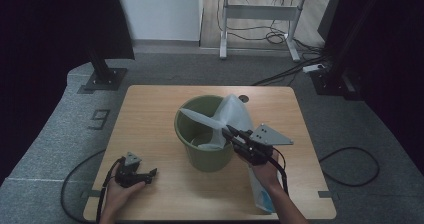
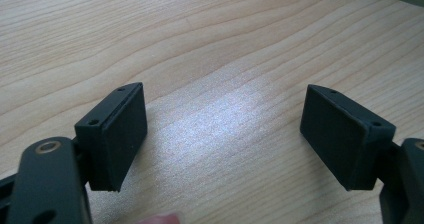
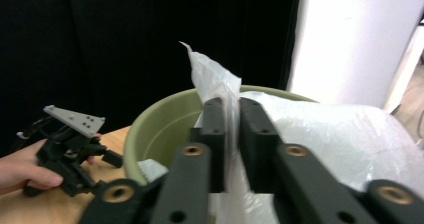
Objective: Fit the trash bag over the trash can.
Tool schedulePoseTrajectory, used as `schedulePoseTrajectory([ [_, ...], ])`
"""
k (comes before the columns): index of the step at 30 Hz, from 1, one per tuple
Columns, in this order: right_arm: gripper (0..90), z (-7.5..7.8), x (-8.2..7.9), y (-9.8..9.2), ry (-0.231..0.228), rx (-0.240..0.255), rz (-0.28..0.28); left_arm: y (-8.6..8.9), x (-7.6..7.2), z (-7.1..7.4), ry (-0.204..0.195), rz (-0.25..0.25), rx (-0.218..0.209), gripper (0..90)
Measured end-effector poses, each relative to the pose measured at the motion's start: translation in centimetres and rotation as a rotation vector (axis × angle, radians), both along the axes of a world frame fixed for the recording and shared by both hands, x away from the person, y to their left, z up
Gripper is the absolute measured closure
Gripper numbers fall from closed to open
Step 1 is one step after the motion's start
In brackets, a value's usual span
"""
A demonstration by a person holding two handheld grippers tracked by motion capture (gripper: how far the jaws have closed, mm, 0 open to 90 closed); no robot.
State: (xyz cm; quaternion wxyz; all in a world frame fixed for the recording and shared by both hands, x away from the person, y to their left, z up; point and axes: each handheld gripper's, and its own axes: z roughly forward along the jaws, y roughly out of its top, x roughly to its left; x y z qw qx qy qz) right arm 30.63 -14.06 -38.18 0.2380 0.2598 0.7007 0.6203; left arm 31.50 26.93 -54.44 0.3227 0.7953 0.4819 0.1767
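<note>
Right gripper: held at near rim of green bucket, pointing up-left across its opening; forearm enters from bottom right. Jaws narrowly apart, fold of white plastic bag standing between them; whether pads press on it, cannot tell. Bag draped over bucket's right rim, rest trailing onto wooden table.

Left gripper: resting low on table at front left, well apart from bucket, hand wrapped around its body. Jaws wide apart, bare tabletop between pads.
</note>
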Motion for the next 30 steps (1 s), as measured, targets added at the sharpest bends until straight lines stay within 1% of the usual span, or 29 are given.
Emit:
schedulePoseTrajectory([
  [2,61.4,0.2,-0.6,-0.3,-0.020,0.010,-0.029,0.0,0.0,0.0,0.000,0.000,0.000,18.7],
  [3,55.4,0.4,-1.3,-0.8,-0.029,0.016,-0.040,0.0,0.0,0.0,0.000,0.000,0.001,18.7],
  [4,55.4,0.4,-1.3,-0.8,-0.029,0.016,-0.040,0.0,0.0,0.0,0.000,0.000,0.001,18.7],
  [5,50.2,0.6,-2.1,-1.3,-0.036,0.007,-0.053,0.0,0.0,0.0,0.000,0.000,0.002,18.7],
  [6,50.2,0.6,-2.1,-1.3,-0.036,0.007,-0.053,0.0,0.0,0.0,0.000,0.000,0.002,18.7],
  [7,46.4,0.6,-2.9,-2.0,-0.037,0.003,-0.073,-0.1,0.0,0.0,-0.001,0.002,0.005,18.8],
  [8,46.4,0.6,-2.9,-2.0,-0.037,0.003,-0.073,-0.1,0.0,0.0,-0.001,0.002,0.005,18.8],
  [9,45.3,0.5,-3.4,-2.4,-0.038,0.007,-0.085,-0.1,0.0,0.0,-0.002,0.001,0.007,18.8],
  [11,43.1,0.1,-4.1,-3.1,-0.024,0.017,-0.106,-0.1,0.0,0.0,-0.003,0.001,0.009,18.8],
  [12,41.9,-0.5,-4.6,-3.7,-0.009,0.018,-0.121,-0.1,0.0,0.0,-0.003,0.001,0.009,18.8],
  [13,41.9,-0.5,-4.6,-3.7,-0.009,0.018,-0.121,-0.1,0.0,0.0,-0.003,0.001,0.009,18.8],
  [14,41.2,-0.9,-4.9,-3.9,0.001,0.019,-0.126,-0.1,0.0,0.0,-0.003,0.002,0.009,18.8],
  [15,40.0,-1.7,-5.2,-4.3,0.016,0.013,-0.141,-0.1,0.0,0.0,-0.003,0.001,0.009,18.8],
  [16,40.0,-1.7,-5.2,-4.3,0.016,0.013,-0.141,-0.1,0.0,0.0,-0.003,0.001,0.010,18.8],
  [17,39.0,-2.6,-5.4,-4.7,0.036,0.007,-0.153,-0.1,0.0,0.0,-0.003,0.002,0.010,18.8],
  [18,39.0,-2.6,-5.4,-4.7,0.036,0.007,-0.153,-0.1,0.0,0.0,-0.003,0.002,0.010,18.8],
  [19,37.6,-3.6,-5.5,-4.9,0.056,0.002,-0.165,-0.1,0.0,0.0,-0.002,0.001,0.012,18.8],
  [20,37.6,-3.6,-5.5,-4.9,0.056,0.002,-0.165,-0.1,0.0,0.0,-0.002,0.001,0.012,18.8],
  [22,35.9,-4.4,-5.7,-5.1,0.076,0.000,-0.169,-0.1,0.0,0.0,-0.003,0.001,0.011,18.8],
  [23,33.8,-5.2,-5.9,-5.3,0.085,-0.007,-0.182,-0.1,0.0,0.0,-0.003,0.001,0.012,18.8],
  [24,33.8,-5.2,-5.9,-5.3,0.085,-0.007,-0.182,-0.1,0.0,0.0,-0.003,0.001,0.012,18.8],
  [26,32.2,-6.0,-6.2,-5.3,0.099,-0.011,-0.190,-0.1,0.0,0.0,-0.003,0.002,0.013,18.8],
  [27,30.8,-6.8,-6.4,-5.4,0.114,-0.023,-0.198,-0.1,0.0,0.0,-0.003,0.003,0.014,18.8],
  [29,29.7,-7.7,-6.5,-5.4,0.138,-0.031,-0.204,-0.2,0.0,0.0,-0.003,0.003,0.014,18.7],
  [30,29.7,-7.7,-6.5,-5.4,0.138,-0.031,-0.204,-0.2,0.0,0.0,-0.003,0.003,0.014,18.7],
])
